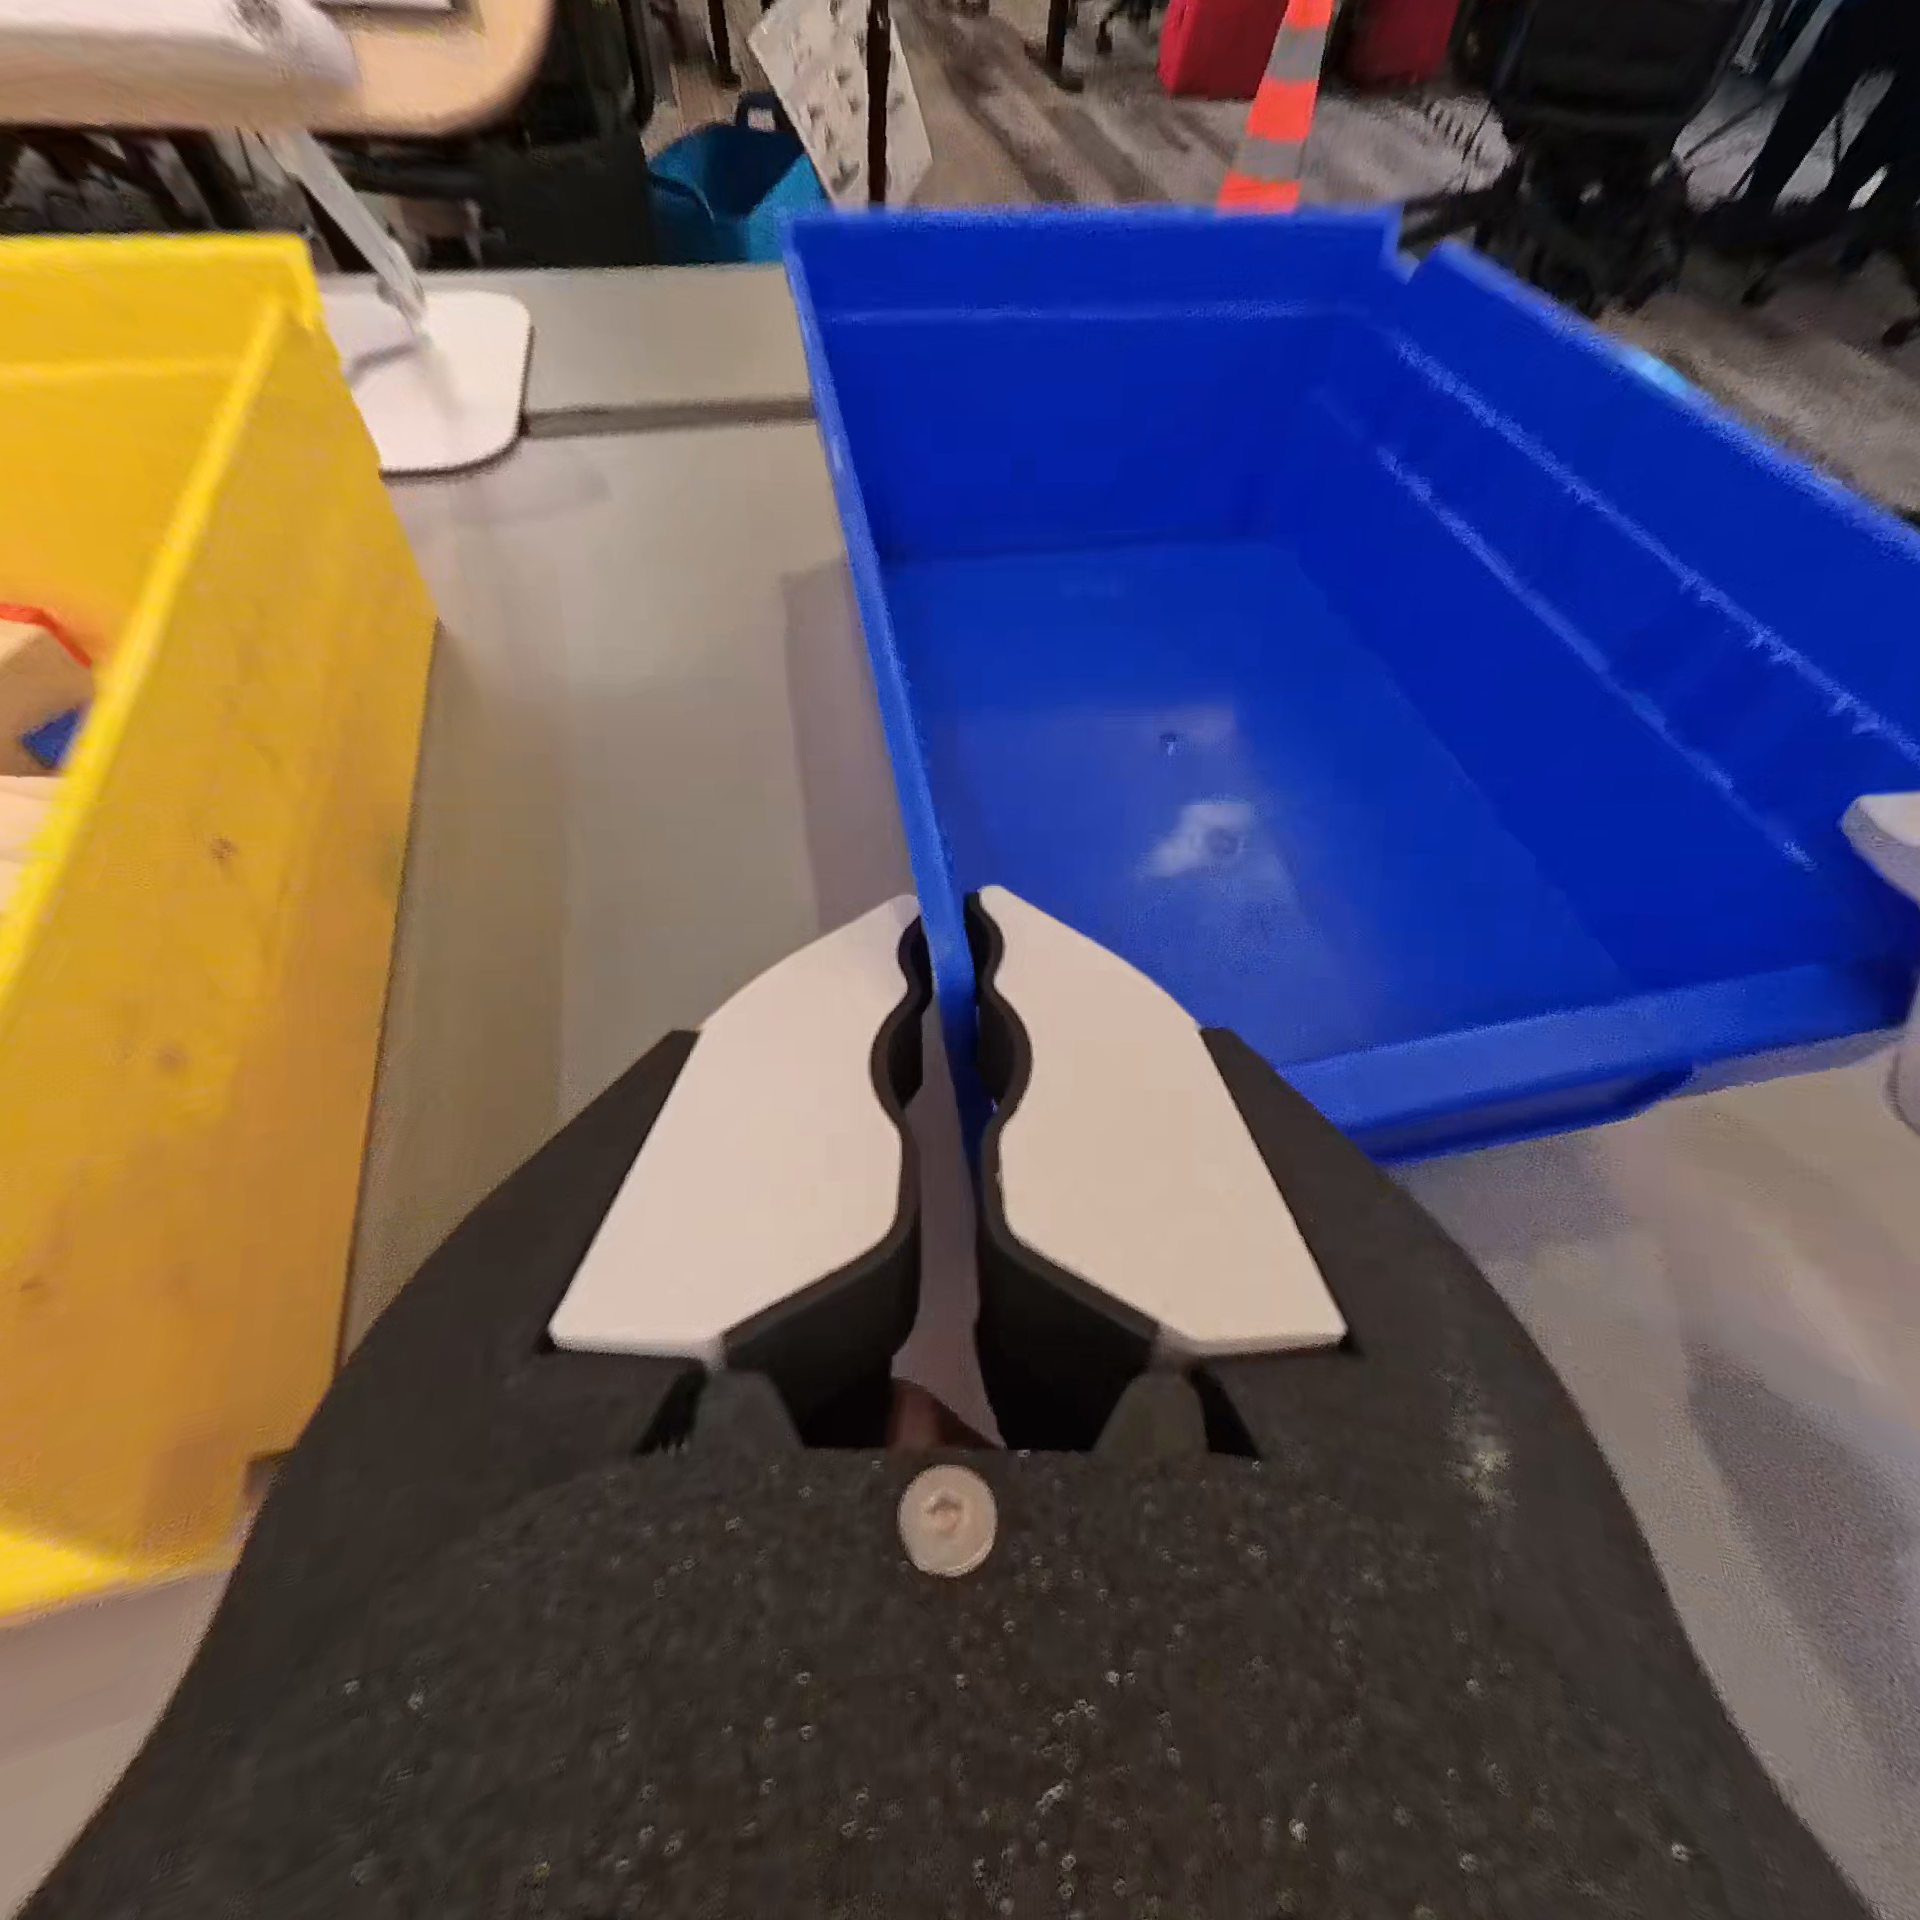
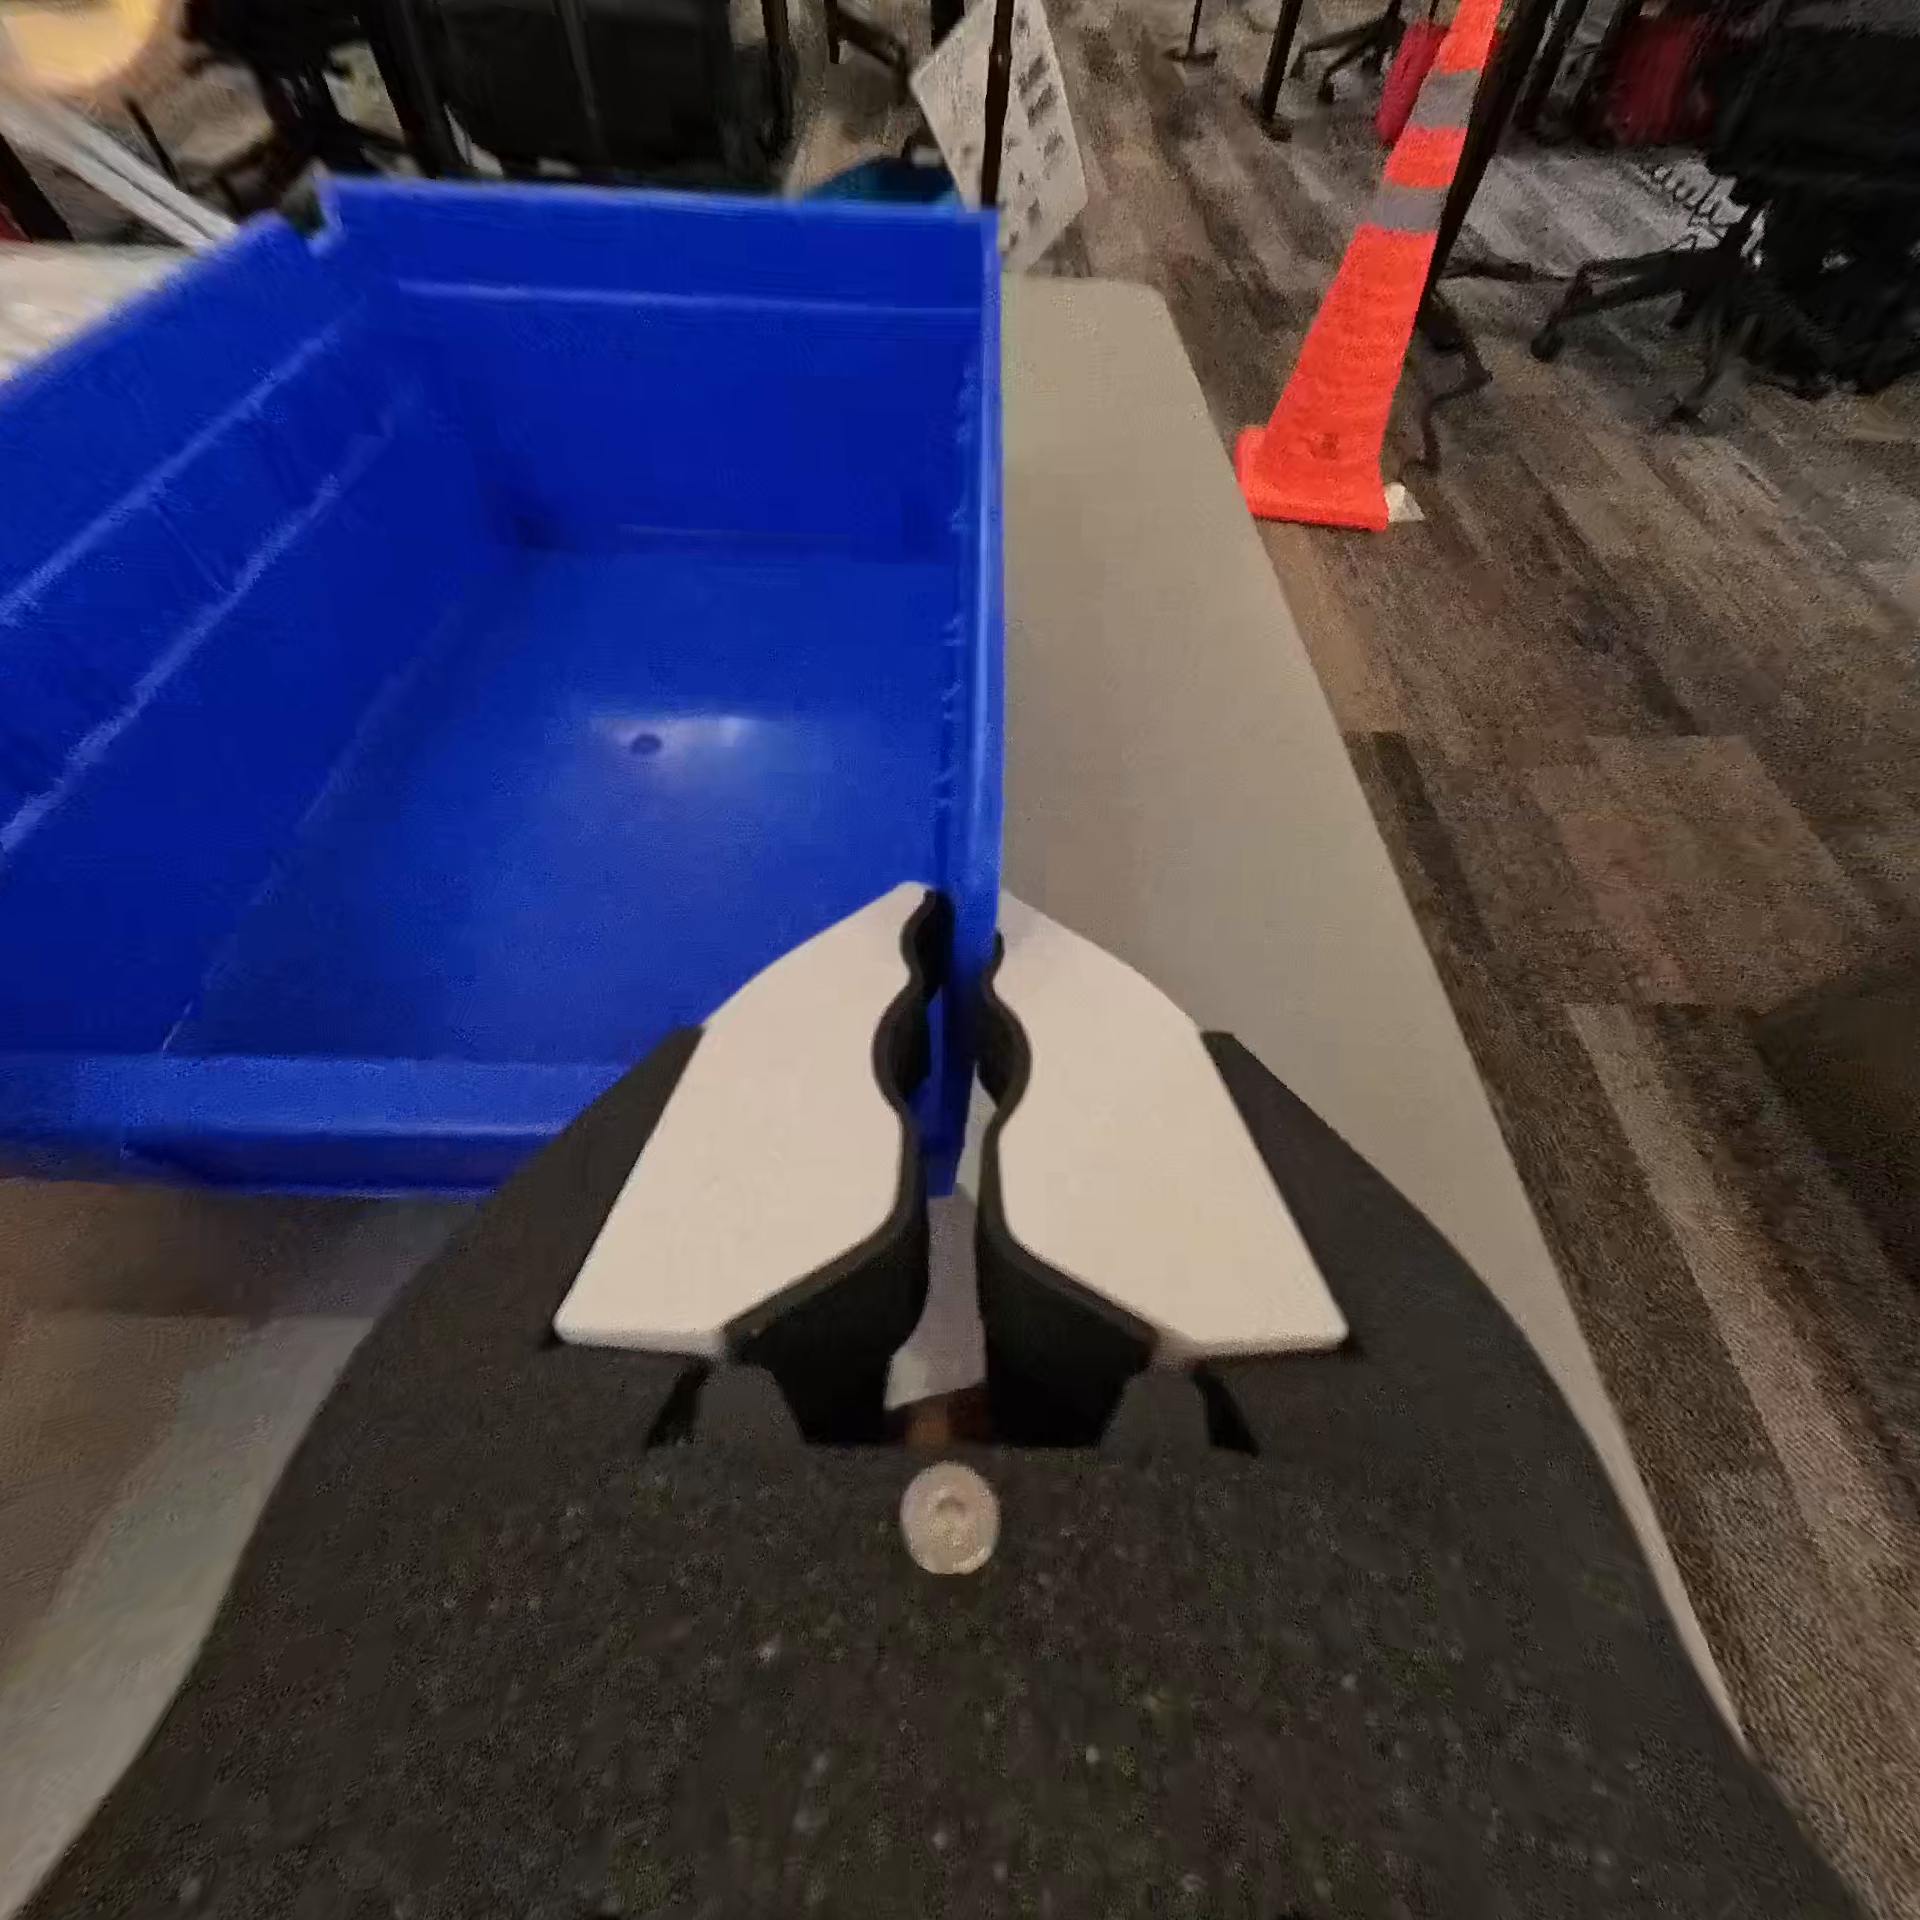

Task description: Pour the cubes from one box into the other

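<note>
A blue plastic box (image 1: pixel 1299 436) with nothing inside sits on the grey table (image 1: pixel 623 727). My left gripper (image 1: pixel 948 914) is shut on its left side wall near the front corner. My right gripper (image 2: pixel 964 914) is shut on the same blue box (image 2: pixel 623 395) at its right side wall near the front corner. A white fingertip of the right gripper shows at the right edge of the left wrist view (image 1: pixel 1886 842). A yellow box (image 1: pixel 239 831) stands to the left of the blue one; a few cubes (image 1: pixel 36 675) show inside it, mostly cut off by the frame.
A white stand base (image 1: pixel 447 374) rests on the table behind the yellow box. The table's right edge (image 2: pixel 1351 883) runs close beside the blue box. An orange cone (image 2: pixel 1351 343) stands on the carpet to the right, with chairs and dark stands behind.
</note>
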Motion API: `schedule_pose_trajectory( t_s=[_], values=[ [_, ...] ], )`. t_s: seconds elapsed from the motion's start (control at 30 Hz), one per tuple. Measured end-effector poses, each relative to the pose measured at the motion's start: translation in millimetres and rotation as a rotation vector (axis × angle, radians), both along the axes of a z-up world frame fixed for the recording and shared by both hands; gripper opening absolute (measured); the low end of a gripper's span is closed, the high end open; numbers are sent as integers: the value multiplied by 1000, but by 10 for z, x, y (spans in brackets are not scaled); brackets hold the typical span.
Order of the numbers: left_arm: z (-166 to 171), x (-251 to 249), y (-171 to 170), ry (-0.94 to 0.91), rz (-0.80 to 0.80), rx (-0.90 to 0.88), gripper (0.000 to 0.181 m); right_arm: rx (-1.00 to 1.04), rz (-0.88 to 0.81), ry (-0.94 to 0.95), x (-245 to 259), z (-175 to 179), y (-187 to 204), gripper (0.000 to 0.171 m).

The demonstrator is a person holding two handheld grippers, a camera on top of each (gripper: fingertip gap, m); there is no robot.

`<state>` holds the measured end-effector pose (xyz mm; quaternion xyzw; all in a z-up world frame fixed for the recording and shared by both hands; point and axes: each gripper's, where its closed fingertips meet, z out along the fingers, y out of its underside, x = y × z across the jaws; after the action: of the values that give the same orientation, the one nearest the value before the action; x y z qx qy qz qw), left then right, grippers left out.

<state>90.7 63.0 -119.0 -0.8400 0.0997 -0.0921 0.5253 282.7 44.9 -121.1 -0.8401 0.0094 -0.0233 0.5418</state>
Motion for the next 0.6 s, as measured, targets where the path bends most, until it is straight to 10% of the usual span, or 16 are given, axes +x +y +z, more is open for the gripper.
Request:
schedule_pose_trajectory(
  t_s=[0.17, 0.37, 0.6],
  values=[
    [-6, 102, -124, -14, -150, -45, 24, -20, -73, 136, 24, -83, -40, 5],
    [1006, -882, -608, -378, -263, 48, 37, 223, -175, -169, 25, 865, -294, 27],
    [786, -3228, -388, -41, 138, 175, 50, 181, 491, 94, -2579, 847, -271, 40]
  ],
)
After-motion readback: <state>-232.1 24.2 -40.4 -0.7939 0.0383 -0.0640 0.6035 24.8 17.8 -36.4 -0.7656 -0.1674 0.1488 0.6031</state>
